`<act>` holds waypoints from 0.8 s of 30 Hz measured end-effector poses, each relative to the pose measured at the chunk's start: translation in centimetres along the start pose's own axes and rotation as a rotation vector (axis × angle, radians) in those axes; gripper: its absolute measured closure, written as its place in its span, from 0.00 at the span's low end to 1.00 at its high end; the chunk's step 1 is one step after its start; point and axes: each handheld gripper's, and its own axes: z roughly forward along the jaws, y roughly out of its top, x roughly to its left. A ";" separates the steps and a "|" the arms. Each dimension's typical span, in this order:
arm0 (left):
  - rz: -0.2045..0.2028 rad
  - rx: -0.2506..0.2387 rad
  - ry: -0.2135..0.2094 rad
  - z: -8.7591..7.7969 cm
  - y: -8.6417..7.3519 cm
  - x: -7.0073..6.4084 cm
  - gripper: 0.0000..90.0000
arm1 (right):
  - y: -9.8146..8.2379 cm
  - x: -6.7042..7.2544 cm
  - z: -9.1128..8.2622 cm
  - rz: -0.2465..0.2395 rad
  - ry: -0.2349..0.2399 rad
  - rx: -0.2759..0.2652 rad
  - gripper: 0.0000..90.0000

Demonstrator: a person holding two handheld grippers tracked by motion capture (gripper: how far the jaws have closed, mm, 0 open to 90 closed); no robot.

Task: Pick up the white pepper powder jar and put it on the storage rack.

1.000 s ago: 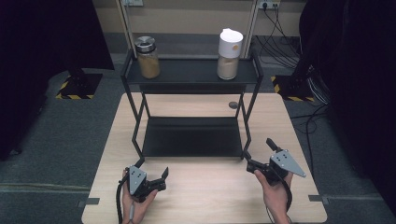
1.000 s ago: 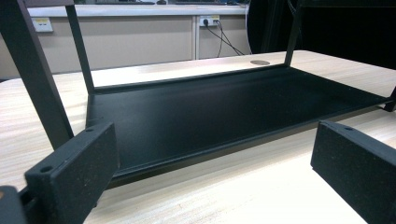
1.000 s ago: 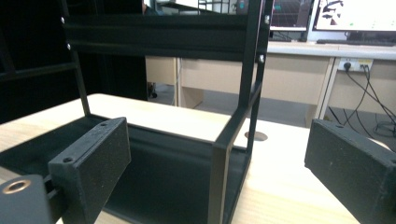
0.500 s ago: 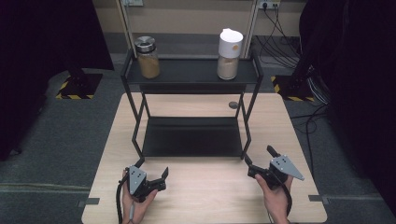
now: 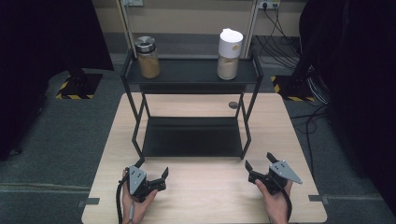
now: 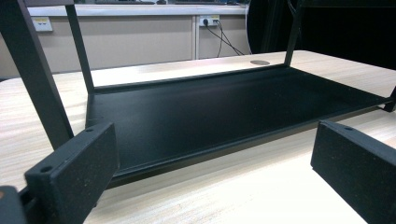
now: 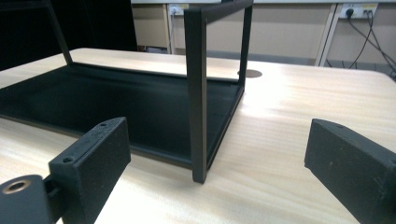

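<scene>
Left tool (image 5: 161, 176) and right tool (image 5: 258, 164) both gape wide, held low

Counts on and around the table

One wooden table (image 5: 205, 198) carries one black two-tier rack (image 5: 192, 74), which has two shelves: one upper and one lower shelf (image 6: 224, 107). Two jars stand on the upper shelf: one jar with a metal lid (image 5: 147, 58) and one jar with a white lid (image 5: 229, 54). Two hand-held grippers lie over the near edge, one left gripper (image 5: 158, 178) and one right gripper (image 5: 259, 162), each with two black jaws set apart, so four jaws in all. Two hands hold them, one left hand (image 5: 138, 201) and one right hand (image 5: 275, 205). One round hole (image 5: 233, 105) sits in the tabletop behind the rack. Two yellow-and-black striped bases (image 5: 76, 87) rest on the floor, one at each side.
</scene>
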 end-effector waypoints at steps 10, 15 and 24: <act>0.002 0.000 -0.002 0.0 0.0 0.0 0.00 | -0.8 0.1 0.2 0.013 -0.008 0.028 0.08; 0.002 0.000 -0.003 0.0 0.0 0.0 0.00 | -0.9 0.2 0.2 0.015 -0.008 0.029 0.08; 0.003 0.000 -0.004 0.0 0.0 0.0 0.00 | -1.2 0.2 0.2 0.015 -0.008 0.035 0.08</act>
